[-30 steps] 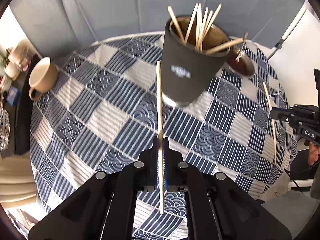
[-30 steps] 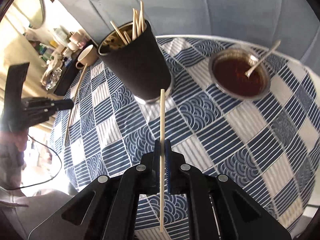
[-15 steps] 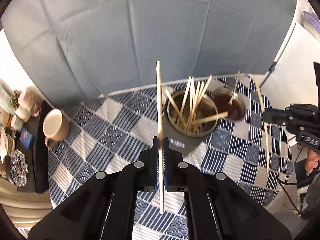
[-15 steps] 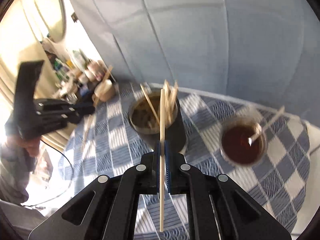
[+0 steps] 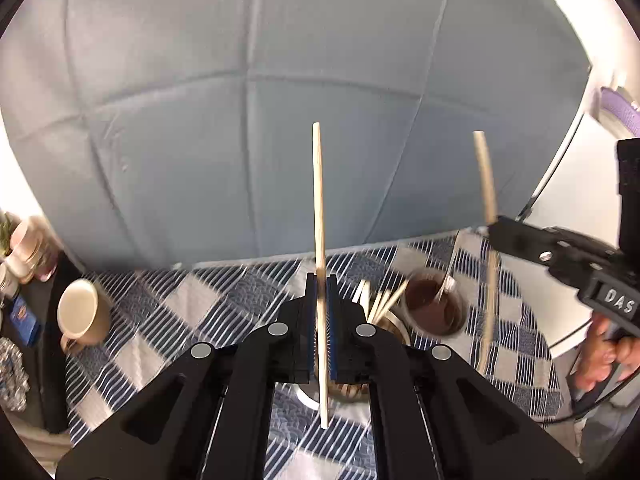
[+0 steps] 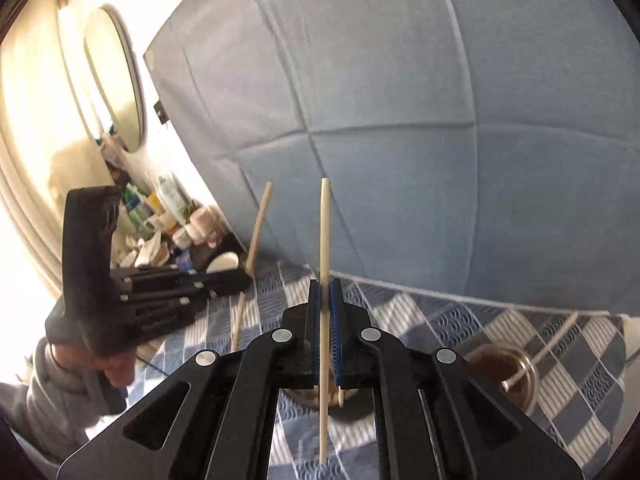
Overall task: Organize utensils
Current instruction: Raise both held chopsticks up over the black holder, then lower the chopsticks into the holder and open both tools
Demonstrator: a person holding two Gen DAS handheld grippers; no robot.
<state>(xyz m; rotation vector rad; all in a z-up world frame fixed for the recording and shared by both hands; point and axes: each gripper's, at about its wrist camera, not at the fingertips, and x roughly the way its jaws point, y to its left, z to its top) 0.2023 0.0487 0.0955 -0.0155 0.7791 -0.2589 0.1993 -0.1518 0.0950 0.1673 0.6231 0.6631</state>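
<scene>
Wooden chopsticks are mostly sorted already: a bunch stands in the metal-rimmed holder cup [image 5: 384, 316], while the left gripper [image 5: 321, 292] is clamped on one chopstick [image 5: 319, 208] and the right gripper [image 6: 325, 300] pinches another chopstick [image 6: 324, 232], both held above the cup and probably going in next. Everything sits on a blue-and-white checked tablecloth [image 5: 224, 300] with a bowl of brown sauce [image 5: 434, 308] and a beige mug [image 5: 80, 316], in front of a grey-blue padded panel [image 5: 248, 100], with a cluttered shelf [image 6: 168, 216] off to the side.

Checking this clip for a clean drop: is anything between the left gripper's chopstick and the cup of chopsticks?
Nothing visible blocks it. The left gripper clamps its chopstick upright above the cup, which is partly hidden behind the fingers. The right gripper holds its own chopstick off to the side.
</scene>
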